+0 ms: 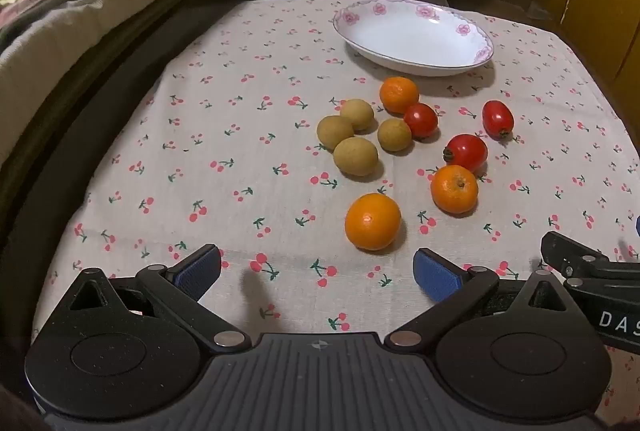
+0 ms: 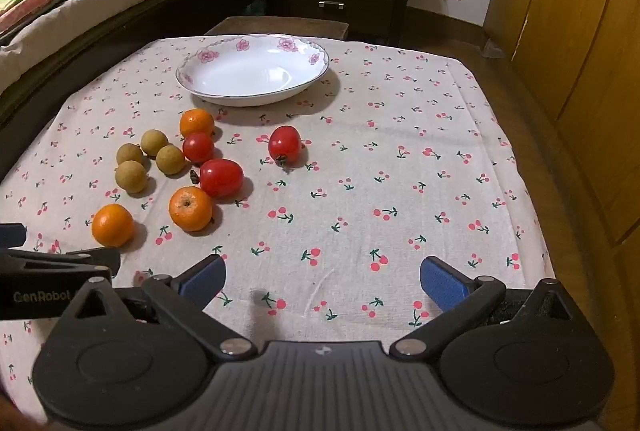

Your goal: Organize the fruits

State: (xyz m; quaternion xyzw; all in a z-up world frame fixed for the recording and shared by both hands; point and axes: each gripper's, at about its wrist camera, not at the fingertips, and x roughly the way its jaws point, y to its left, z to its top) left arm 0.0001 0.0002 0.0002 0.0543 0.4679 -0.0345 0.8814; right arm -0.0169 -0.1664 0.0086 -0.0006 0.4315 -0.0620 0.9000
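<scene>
Nearest orange [image 1: 373,221] just beyond the wide-spread left tongs [image 1: 318,273], untouched.

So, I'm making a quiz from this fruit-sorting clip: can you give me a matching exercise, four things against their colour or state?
Things:
1. plate
2. longans
3. tomato off on its own
4. left gripper

Colour or state:
A. red, lying apart from the cluster
B. open, nothing between the jaws
C. white with pink flowers, no fruit in it
D. brownish yellow, grouped together

Pairs: 1-C, 2-D, 3-A, 4-B
</scene>
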